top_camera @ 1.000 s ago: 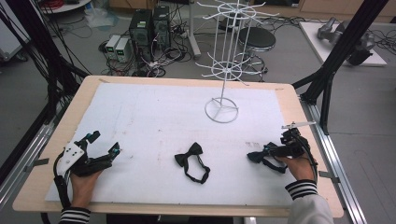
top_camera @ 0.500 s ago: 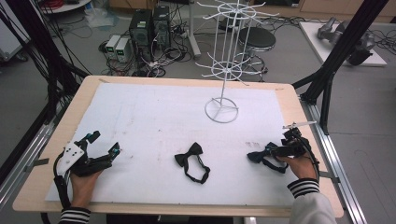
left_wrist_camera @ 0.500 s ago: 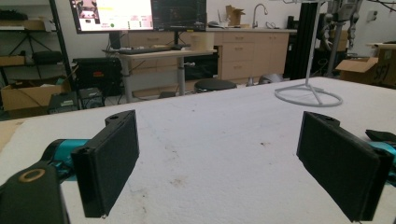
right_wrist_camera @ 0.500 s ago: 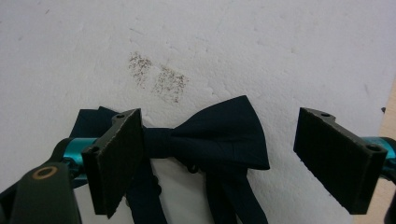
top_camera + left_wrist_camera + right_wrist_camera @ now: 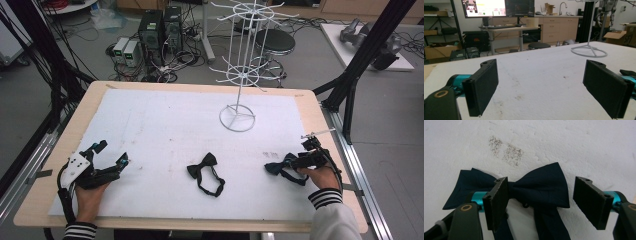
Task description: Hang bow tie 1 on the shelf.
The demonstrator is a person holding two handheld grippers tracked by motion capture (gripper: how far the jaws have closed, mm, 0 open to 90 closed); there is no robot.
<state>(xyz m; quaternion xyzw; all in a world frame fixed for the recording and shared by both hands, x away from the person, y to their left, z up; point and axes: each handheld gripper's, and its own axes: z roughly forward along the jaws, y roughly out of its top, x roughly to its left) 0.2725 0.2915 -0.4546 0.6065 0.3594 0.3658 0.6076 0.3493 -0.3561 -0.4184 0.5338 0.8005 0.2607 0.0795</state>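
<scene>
A navy bow tie [image 5: 549,178] lies flat on the white table cover [image 5: 165,130] at the right, with its strap trailing toward the hand. My right gripper [image 5: 541,180] is open and low over it: one jaw sits at the knot and the other stands off the wing's outer edge, so one wing lies between them. From above, that gripper [image 5: 294,162] is at the navy bow tie [image 5: 276,168]. A black bow tie [image 5: 202,166] with a looped strap lies at the table's middle front. My left gripper [image 5: 111,153] rests open at the front left, with nothing between its jaws [image 5: 542,65].
A white wire display rack [image 5: 240,75] stands at the back middle on a ring base [image 5: 236,118], also seen far ahead as a ring base [image 5: 589,51]. Grey smudges [image 5: 505,150] mark the cover beyond the navy tie. Black frame posts stand beside the table's right edge.
</scene>
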